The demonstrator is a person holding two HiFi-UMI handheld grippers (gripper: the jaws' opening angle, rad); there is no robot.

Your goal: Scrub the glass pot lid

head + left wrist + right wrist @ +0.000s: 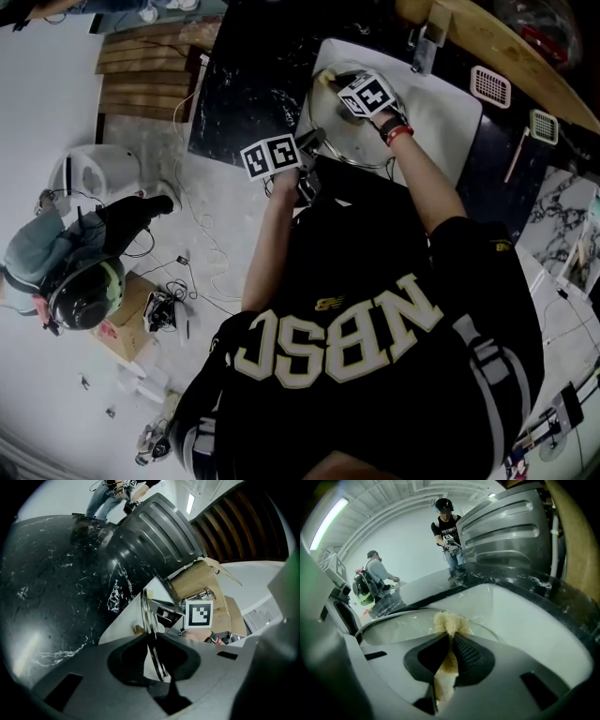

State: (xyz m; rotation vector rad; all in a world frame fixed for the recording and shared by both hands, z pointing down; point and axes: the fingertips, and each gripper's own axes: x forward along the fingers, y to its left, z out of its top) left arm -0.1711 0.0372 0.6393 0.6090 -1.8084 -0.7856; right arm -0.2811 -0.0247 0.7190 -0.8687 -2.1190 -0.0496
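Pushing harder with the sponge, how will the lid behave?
Likely stiff but breakable: the lid is glass. Held only by its thin rim in the left gripper, it may pivot or slip. The sponge, squashed in the right gripper, looks soft and should give first.

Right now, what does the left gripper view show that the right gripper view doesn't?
Only the left gripper view: the glass lid seen edge-on, its rim clamped in the left hand-held gripper, plus the other gripper's marker cube and a cardboard box. Only the right gripper view: the right hand-held gripper pinching a yellowish scrubber at the lid's broad glass face. Both: the lid, the white sink and a grey ribbed container.
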